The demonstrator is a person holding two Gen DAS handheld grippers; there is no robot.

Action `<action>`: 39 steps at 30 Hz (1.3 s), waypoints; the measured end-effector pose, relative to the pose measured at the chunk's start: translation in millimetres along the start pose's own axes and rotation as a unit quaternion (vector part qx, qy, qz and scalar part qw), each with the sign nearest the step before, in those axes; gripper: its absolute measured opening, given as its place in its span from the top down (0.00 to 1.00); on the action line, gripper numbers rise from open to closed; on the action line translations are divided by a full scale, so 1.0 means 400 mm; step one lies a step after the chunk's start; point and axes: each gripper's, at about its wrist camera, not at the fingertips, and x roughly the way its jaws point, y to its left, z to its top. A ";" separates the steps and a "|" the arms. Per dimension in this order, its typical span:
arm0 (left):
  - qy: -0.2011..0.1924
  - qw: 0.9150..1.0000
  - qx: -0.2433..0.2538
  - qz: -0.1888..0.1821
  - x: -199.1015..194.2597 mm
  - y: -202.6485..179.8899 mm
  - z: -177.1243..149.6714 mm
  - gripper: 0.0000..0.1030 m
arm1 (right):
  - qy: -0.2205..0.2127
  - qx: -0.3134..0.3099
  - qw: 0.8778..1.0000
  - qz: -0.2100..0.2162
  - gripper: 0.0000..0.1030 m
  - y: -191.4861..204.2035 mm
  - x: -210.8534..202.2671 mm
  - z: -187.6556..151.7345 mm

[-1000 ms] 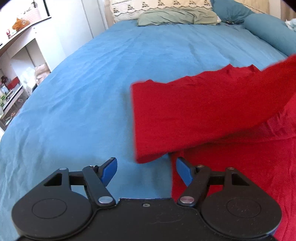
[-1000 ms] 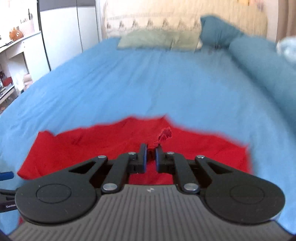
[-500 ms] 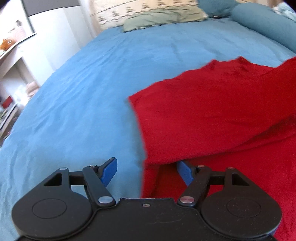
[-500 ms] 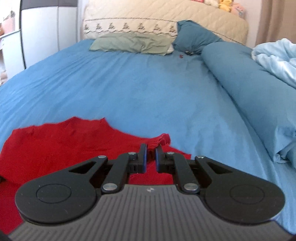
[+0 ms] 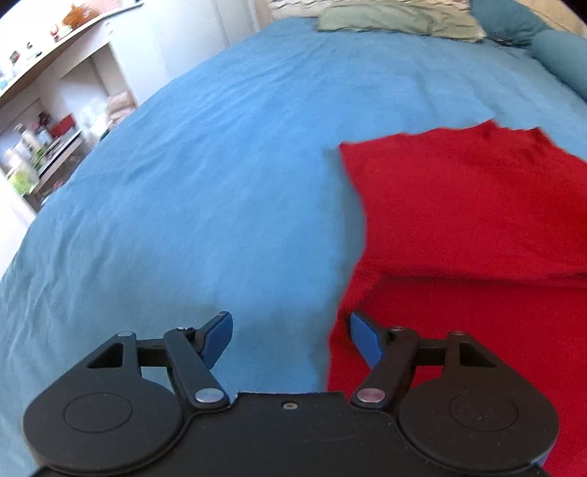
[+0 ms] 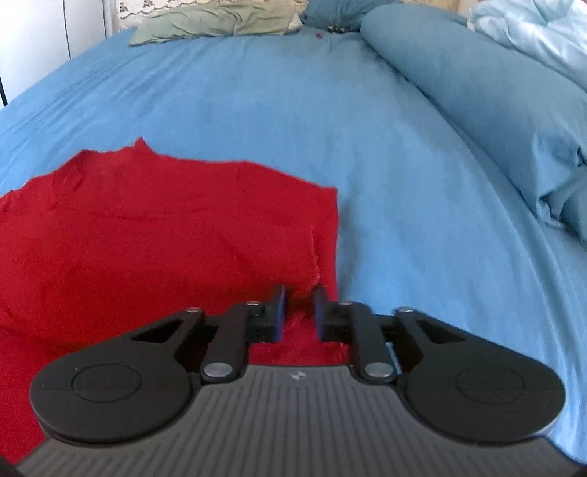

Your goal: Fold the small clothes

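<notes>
Folded red knit garment [image 6: 154,235] on blue bedsheet [image 5: 205,190]; left gripper [image 5: 290,335] spread wide, empty; right gripper [image 6: 299,312] slightly parted, seemingly released.

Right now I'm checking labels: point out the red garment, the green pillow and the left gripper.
red garment [image 5: 469,205], left wrist view, folded-over top layer.
green pillow [image 6: 216,20], right wrist view, its middle.
left gripper [image 5: 290,332], left wrist view, midway between fingertips.

Home bedroom: bed with blue sheet [image 5: 227,176], green pillow [image 6: 216,20] against a cream quilted headboard [image 5: 293,5], rolled blue duvet [image 6: 458,84], white shelving unit [image 5: 55,110] cluttered with household items beside the bed.
</notes>
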 end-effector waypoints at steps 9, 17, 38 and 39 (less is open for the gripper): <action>-0.066 0.985 0.065 -0.142 -0.048 -0.140 0.088 0.14 | -0.038 0.003 0.994 0.102 0.00 0.060 -0.024 -0.020; -0.069 0.980 0.105 -0.157 0.002 -0.217 0.121 0.14 | -0.011 0.094 0.992 0.089 0.00 -0.035 -0.011 -0.047; -0.034 0.985 0.084 -0.144 0.082 -0.232 0.099 0.10 | -0.024 0.049 0.993 0.104 0.00 0.002 0.145 0.046; -0.036 0.985 0.084 -0.144 0.081 -0.233 0.096 0.09 | -0.032 0.050 0.994 0.093 0.00 -0.006 0.164 0.044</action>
